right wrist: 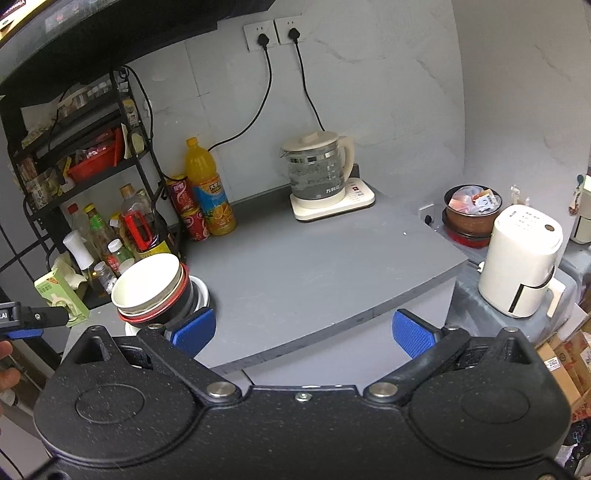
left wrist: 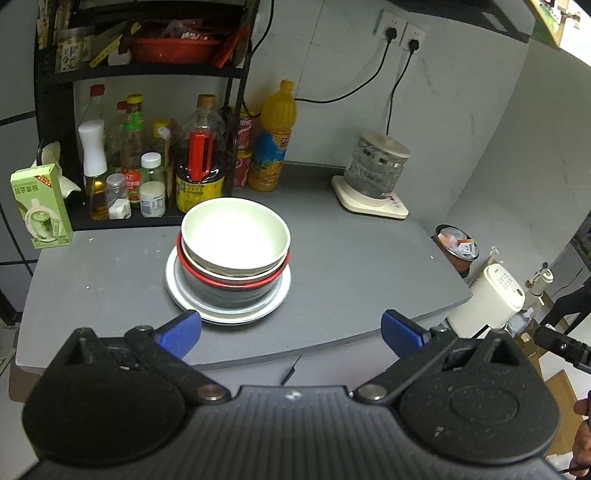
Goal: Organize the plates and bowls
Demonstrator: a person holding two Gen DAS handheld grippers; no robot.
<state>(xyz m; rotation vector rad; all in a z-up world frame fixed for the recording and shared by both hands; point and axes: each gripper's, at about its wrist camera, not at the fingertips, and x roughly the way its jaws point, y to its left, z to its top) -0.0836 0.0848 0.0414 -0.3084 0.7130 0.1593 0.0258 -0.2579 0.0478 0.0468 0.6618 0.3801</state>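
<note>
Both the left gripper (left wrist: pixel 291 330) and right gripper (right wrist: pixel 303 330) hang spread apart, empty, just before the bowl stack (left wrist: pixel 235 254). The top white bowl (left wrist: pixel 235 236) sits tilted; a careless nudge could likely slide it off the plate (left wrist: pixel 184 295).

A grey table (right wrist: pixel 314 266) stands against a pale grey wall (right wrist: pixel 388 92), where two sockets (right wrist: pixel 275 33) at 12 o'clock each hold a black plug with its cord hanging down. At 9 o'clock a black metal rack (left wrist: pixel 147 72) rises from the table's back corner. Cardboard boxes (right wrist: pixel 569 365) sit low at 4 o'clock.
</note>
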